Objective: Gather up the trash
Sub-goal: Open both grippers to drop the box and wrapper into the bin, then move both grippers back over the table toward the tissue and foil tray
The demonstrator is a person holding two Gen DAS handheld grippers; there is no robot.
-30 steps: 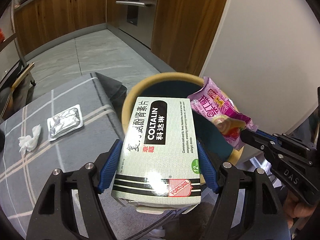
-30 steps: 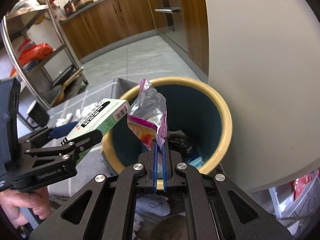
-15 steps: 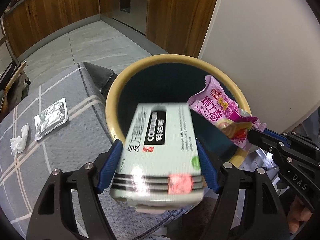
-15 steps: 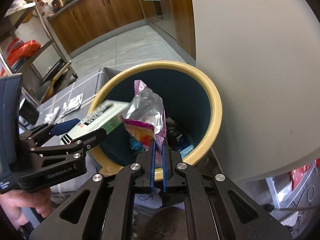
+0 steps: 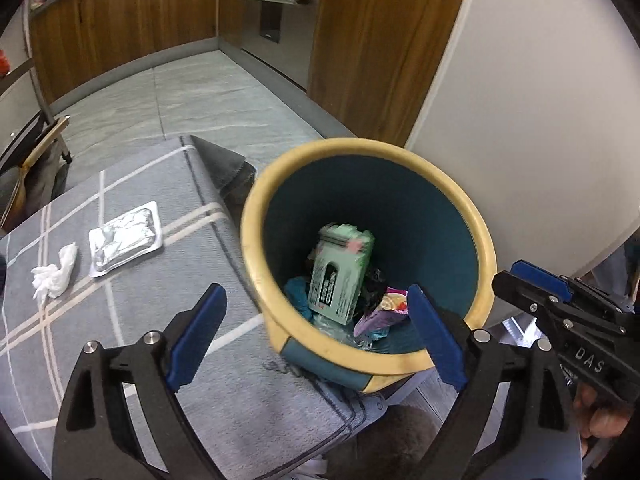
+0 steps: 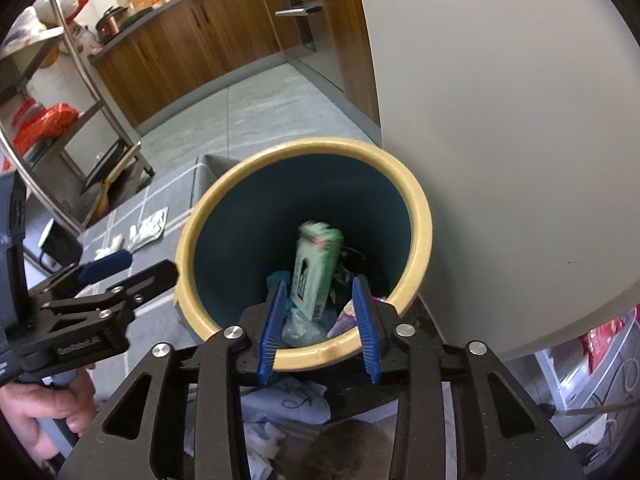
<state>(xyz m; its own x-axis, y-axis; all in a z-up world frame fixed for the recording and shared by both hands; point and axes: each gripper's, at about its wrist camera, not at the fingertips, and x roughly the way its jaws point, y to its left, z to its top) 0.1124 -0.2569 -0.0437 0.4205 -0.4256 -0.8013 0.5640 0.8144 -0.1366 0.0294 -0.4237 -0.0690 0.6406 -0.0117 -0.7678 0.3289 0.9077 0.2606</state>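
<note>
A pale green medicine box [image 5: 342, 276] stands on end inside a round bin [image 5: 256, 216] with a yellow rim and dark teal walls, its outline blurred. Beside it in the bin lies a pink and purple snack wrapper [image 5: 382, 312], on top of other dark and teal scraps. The left gripper [image 5: 316, 316] hangs over the bin's near edge with its blue-padded tongs spread wide apart, gripping nothing. The right gripper [image 6: 318, 312] hangs over the bin too — its tongs are also apart and bare. The bin stands just beside a table covered by a grey checked cloth [image 5: 120, 320]. On the cloth, well apart from the bin, lie a silver blister pack [image 5: 124, 244] and a crumpled white tissue [image 5: 54, 276] — near each other
</note>
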